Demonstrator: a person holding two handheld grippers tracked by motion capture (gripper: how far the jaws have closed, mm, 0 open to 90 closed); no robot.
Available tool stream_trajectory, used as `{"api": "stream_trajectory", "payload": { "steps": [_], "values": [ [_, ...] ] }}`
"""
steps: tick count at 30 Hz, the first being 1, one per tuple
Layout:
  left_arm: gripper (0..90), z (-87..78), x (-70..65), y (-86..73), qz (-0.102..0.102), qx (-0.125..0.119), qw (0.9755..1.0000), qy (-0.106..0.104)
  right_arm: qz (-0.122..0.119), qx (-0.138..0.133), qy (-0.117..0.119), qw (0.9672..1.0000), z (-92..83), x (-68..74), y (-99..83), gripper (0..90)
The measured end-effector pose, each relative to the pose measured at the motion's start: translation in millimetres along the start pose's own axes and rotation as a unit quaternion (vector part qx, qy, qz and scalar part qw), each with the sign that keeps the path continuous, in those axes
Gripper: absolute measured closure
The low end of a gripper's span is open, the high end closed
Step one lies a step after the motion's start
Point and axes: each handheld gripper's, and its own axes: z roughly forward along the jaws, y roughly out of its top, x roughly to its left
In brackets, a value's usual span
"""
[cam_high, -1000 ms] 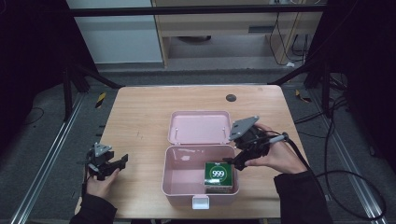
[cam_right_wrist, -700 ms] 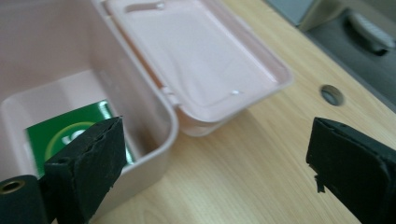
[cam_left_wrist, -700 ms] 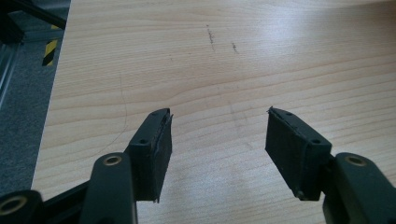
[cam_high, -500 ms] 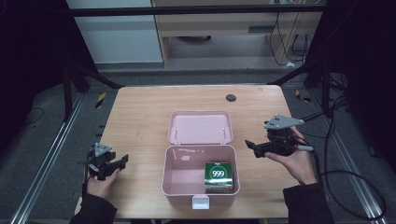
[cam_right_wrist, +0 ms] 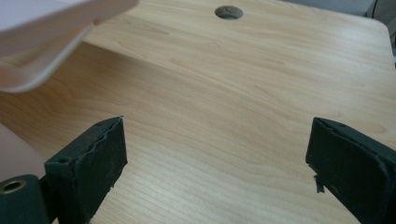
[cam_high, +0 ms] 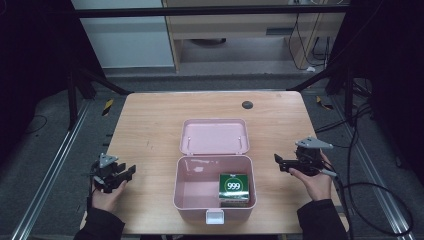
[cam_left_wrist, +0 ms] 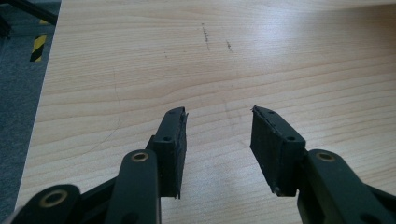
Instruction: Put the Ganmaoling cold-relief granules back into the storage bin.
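So at this point the small green cardboard carton with "999" on top (cam_high: 234,187) was already sitting inside the pink plastic storage box (cam_high: 190,206), tucked into its front right corner, so I'd call the packing part done. The box's hinged pink lid (cam_high: 214,136) was flipped open and lying flat behind it on the light wooden table (cam_high: 150,125), and the little white latch (cam_high: 215,216) at the front wasn't fastened, so closing up looked like what was left. Neither tool was touching anything. The left gripper (cam_high: 131,171) sat well off to the box's left, its jaws having just narrowed but with a clear gap and nothing in it. The right gripper (cam_high: 277,161) hung just right of the box, jaws having just opened wide, empty too.
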Motion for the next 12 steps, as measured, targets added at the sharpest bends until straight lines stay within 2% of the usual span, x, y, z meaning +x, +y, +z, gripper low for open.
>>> {"api": "stream_trajectory", "payload": {
  "steps": [3,4,7,12],
  "values": [
    [54.2,1.3,1.2,-0.6,0.004,0.003,1.0000,0.004,0.003,0.000,-0.012,0.9999,0.0,-4.8,-11.8,5.2],
    [52.3,2.0,1.7,-0.9,0.004,0.003,1.0000,0.007,0.014,-0.003,-0.020,0.9997,-0.5,-9.3,-18.8,5.5],
    [50.0,3.6,3.0,-2.1,0.005,0.002,0.9999,0.013,0.023,0.000,-0.019,0.9995,0.3,-13.1,-24.2,5.1],
    [42.9,7.0,6.8,-3.9,0.003,0.004,0.9997,0.024,0.044,0.010,-0.032,0.9985,5.1,-23.3,-35.6,5.0]
  ]
}}
